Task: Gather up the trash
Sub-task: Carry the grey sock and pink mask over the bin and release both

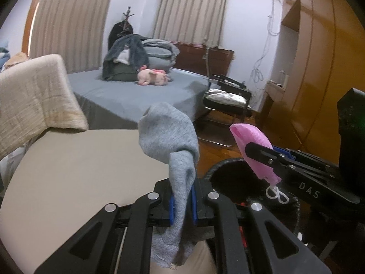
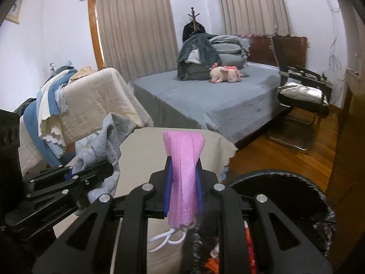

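Observation:
My left gripper (image 1: 183,202) is shut on a grey sock (image 1: 170,137), which stands up above the fingers and hangs below them; it holds it over the edge of a beige table (image 1: 79,164). My right gripper (image 2: 183,188) is shut on a pink face mask (image 2: 183,159) with white ear loops (image 2: 167,239) dangling. In the left wrist view the mask (image 1: 253,146) hangs over the open black trash bin (image 1: 228,171). In the right wrist view the bin's rim (image 2: 285,175) is at lower right, and the left gripper with the sock (image 2: 107,141) is at left.
A bed with a grey sheet (image 2: 205,98), folded bedding and a pink plush pig (image 2: 224,73) lies behind the table. A beige quilted cover (image 2: 98,100) is at left, a black chair (image 2: 303,96) at right, a wooden wardrobe (image 1: 319,68) far right.

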A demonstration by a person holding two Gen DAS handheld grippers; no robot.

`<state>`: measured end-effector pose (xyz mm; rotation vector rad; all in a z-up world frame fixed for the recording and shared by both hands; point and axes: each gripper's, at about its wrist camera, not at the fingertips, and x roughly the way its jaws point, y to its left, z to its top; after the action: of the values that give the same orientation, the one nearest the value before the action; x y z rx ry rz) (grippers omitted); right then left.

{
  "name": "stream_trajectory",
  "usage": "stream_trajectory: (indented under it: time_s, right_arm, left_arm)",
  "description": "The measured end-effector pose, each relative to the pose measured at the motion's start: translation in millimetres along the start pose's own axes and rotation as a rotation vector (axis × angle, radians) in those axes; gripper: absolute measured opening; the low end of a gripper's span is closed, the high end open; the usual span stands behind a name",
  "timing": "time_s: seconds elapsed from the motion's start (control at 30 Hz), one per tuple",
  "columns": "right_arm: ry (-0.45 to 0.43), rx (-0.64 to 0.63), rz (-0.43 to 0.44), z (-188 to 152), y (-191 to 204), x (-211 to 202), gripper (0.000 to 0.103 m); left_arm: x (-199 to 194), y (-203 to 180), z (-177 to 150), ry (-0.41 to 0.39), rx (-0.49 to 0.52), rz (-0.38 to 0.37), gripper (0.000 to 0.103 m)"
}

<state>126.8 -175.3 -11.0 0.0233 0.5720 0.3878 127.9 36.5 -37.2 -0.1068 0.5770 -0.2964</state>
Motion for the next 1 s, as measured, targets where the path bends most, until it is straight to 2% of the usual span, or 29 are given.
stream_trajectory:
  time_s: [0.57,0.77,1.0]
  right_arm:
    - [-0.022,0.076,-0.177,-22.1,-75.6,-43.8,0.018]
    - [0.002,0.112,-0.254,-39.8,-110.7,-50.3,0.018]
    - [0.054,0.141,-0.31,-61.4,-143.8,-37.3,0.018]
  left_arm:
    - [35.6,-70.9,-0.4,0.028,0.099,-0.151,0.011]
    - [62.9,-98.6,-9.8,0.077,0.137,-0.21,0.011]
    - [99.9,-120.8,-15.9,0.119,0.167,-0.257,0.011]
